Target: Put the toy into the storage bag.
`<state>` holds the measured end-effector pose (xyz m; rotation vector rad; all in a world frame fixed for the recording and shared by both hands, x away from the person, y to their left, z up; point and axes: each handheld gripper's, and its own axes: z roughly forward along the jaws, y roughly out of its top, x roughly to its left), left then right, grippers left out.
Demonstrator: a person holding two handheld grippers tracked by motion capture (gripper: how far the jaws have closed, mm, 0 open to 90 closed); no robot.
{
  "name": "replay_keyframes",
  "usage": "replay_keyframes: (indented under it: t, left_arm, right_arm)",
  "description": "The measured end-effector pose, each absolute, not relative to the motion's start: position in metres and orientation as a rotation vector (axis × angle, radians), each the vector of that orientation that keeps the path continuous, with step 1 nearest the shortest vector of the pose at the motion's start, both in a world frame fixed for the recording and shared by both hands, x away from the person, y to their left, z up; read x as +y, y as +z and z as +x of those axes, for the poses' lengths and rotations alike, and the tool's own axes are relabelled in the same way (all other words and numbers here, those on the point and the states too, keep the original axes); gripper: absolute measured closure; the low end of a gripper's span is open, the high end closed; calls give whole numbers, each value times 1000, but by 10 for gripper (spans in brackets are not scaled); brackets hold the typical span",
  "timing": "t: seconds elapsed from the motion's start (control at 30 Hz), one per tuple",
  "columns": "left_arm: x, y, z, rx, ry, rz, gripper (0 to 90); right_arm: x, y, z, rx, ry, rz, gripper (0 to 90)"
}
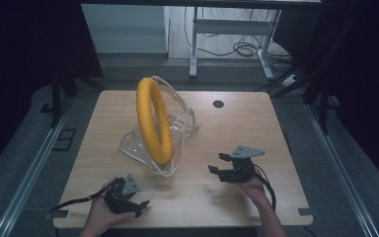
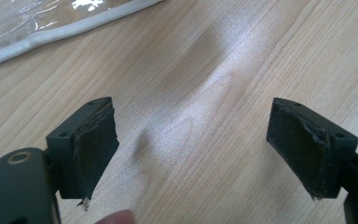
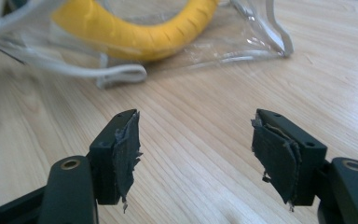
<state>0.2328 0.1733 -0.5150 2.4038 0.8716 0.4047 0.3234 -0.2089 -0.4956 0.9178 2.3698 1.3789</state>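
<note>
Yellow ring (image 1: 154,120): upright inside the clear bag (image 1: 177,129), centre-left of the high view.
Left gripper (image 1: 137,206): bottom left, jaws wide, nothing between.
Right gripper (image 1: 218,163): lower right, jaws apart, empty.

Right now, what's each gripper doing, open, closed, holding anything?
Left gripper: open, holding nothing, bare table between its jaws.
Right gripper: open, holding nothing, short of the clear bag.
</note>
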Motion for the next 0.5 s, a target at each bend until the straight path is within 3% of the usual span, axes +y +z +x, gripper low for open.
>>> replay_keyframes:
  t: [0.5]
  left_arm:
    - [173, -515, 233, 870, 404, 2405, 160]
  right_arm:
    - [-203, -502, 320, 2388, 1357, 910, 321]
